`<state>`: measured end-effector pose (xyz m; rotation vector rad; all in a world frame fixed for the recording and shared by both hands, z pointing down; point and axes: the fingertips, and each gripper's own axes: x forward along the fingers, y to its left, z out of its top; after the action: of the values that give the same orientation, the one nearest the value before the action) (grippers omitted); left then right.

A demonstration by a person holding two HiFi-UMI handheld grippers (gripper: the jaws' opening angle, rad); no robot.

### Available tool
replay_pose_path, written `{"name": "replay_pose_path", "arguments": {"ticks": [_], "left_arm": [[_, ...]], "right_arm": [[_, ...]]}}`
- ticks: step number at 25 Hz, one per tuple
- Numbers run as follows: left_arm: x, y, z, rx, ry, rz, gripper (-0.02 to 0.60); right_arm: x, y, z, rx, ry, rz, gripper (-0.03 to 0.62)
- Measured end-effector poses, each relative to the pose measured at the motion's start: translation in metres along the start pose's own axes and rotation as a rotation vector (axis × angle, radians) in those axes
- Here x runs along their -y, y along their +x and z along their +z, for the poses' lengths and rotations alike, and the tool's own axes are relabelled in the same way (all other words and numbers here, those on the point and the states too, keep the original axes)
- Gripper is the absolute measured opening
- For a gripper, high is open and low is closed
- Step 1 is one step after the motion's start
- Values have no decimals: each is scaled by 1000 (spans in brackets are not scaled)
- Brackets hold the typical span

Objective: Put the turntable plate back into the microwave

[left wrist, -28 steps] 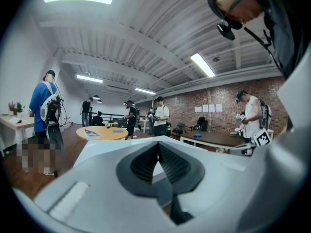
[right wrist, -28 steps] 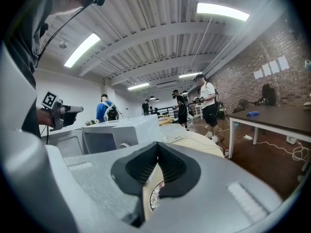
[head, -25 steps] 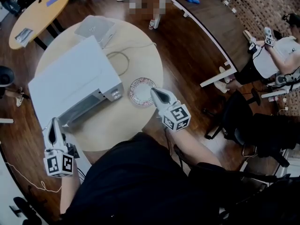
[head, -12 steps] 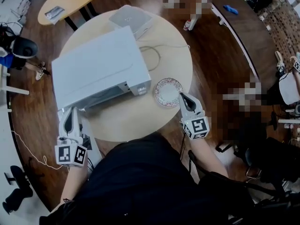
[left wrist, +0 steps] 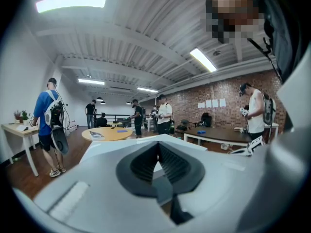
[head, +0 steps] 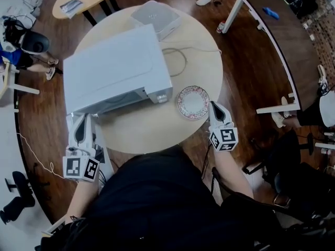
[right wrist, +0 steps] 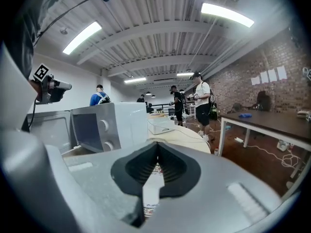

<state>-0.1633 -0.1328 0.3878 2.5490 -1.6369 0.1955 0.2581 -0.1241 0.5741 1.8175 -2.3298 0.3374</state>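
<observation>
Right claw (head: 213, 105) pressed together, nothing in it, tips just beside the near-right rim of the turntable plate (head: 193, 102). Left claw (head: 79, 118) likewise closed and empty, low at the front-left corner of the microwave (head: 118, 67). Plate lies flat on the round desk (head: 152, 132), just right of the microwave. Patterned rim, looks glass or ceramic: stiff, fairly heavy, slick, likely to chip if dropped. Best hold, by my judgement: pinch the near rim, one jaw over and one under, carry level. Microwave door state unclear
</observation>
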Motion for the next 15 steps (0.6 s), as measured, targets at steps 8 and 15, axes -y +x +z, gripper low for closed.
{"name": "replay_pose_path", "arguments": {"ticks": [8, 15], "left_arm": [[3, 2, 4, -5, 8, 22, 5], [3, 8, 15, -9, -3, 38, 5]], "right_arm": [[33, 4, -56, -165, 89, -63, 2], [39, 19, -72, -210, 137, -56, 84]]}}
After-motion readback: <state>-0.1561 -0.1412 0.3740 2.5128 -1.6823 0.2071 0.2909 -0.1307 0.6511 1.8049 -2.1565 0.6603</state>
